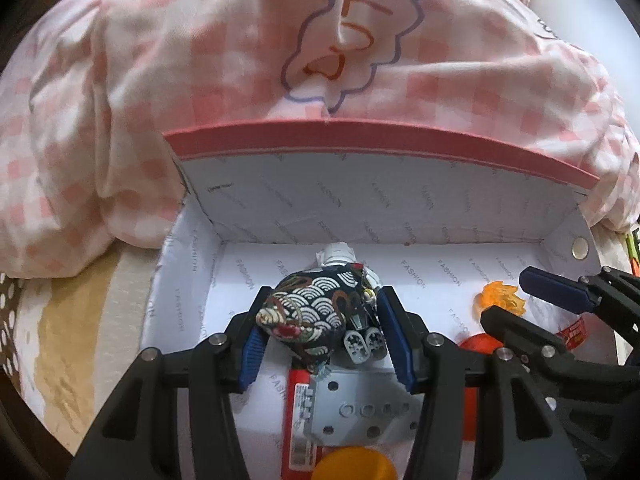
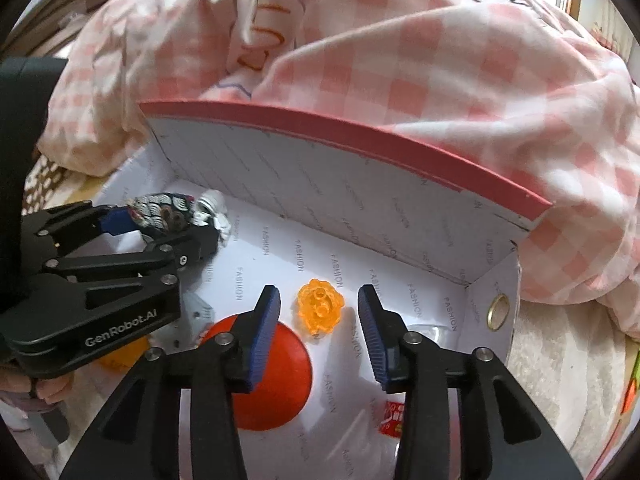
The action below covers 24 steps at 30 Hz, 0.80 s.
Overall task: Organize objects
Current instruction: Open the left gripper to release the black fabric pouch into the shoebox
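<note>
With the patterned pouch [image 1: 308, 312] and orange flower piece [image 2: 321, 306] lying in the open box [image 1: 380, 200] on the bed, my left tongs [image 1: 320, 336] and right tongs [image 2: 318, 332] straddle them part-open, gripping nothing, so sorting looks well along.

Open white box [image 2: 436, 216] with red rim, inside it a dark wave-patterned fabric pouch [image 1: 310, 316] beside a grey toy figure [image 1: 362, 344] near its back wall, a translucent orange plastic piece [image 2: 320, 306] mid-floor, a red ball [image 2: 272, 376] just in front
</note>
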{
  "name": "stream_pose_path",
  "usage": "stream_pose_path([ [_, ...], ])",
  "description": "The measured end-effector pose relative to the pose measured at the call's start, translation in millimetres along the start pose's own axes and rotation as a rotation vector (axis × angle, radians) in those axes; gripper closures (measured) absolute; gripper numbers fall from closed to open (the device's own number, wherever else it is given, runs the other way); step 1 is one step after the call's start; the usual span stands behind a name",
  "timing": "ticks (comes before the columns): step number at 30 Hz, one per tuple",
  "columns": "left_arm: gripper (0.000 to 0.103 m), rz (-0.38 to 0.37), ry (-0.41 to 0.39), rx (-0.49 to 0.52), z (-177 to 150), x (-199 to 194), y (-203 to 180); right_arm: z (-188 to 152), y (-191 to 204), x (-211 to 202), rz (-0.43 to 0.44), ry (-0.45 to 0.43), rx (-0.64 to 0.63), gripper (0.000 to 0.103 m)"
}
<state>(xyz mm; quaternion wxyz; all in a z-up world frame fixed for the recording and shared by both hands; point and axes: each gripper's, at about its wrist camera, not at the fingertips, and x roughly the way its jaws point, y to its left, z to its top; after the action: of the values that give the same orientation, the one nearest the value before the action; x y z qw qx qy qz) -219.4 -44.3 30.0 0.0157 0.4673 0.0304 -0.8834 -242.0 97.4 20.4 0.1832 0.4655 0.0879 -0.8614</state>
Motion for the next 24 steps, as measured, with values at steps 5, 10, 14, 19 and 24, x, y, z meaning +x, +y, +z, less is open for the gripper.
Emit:
stream_pose_path([
  [5, 0.051, -0.005, -0.035, -0.003, 13, -21, -6, -6, 0, -19, 0.012, -0.048, 0.0, 0.061],
  [10, 0.051, -0.011, -0.067, -0.019, 8, -44, -3, -15, -2, -42, 0.05, -0.093, 0.028, 0.061],
  [14, 0.051, -0.012, -0.082, -0.026, 2, -60, -3, -10, -2, -55, 0.058, -0.131, 0.026, 0.061],
  [19, 0.051, -0.017, -0.09, -0.014, -3, -70, 7, -19, 9, -68, 0.061, -0.163, 0.028, 0.061],
  [24, 0.051, -0.024, -0.097, -0.013, -19, -63, -6, -35, 13, -97, 0.08, -0.195, 0.027, 0.061],
])
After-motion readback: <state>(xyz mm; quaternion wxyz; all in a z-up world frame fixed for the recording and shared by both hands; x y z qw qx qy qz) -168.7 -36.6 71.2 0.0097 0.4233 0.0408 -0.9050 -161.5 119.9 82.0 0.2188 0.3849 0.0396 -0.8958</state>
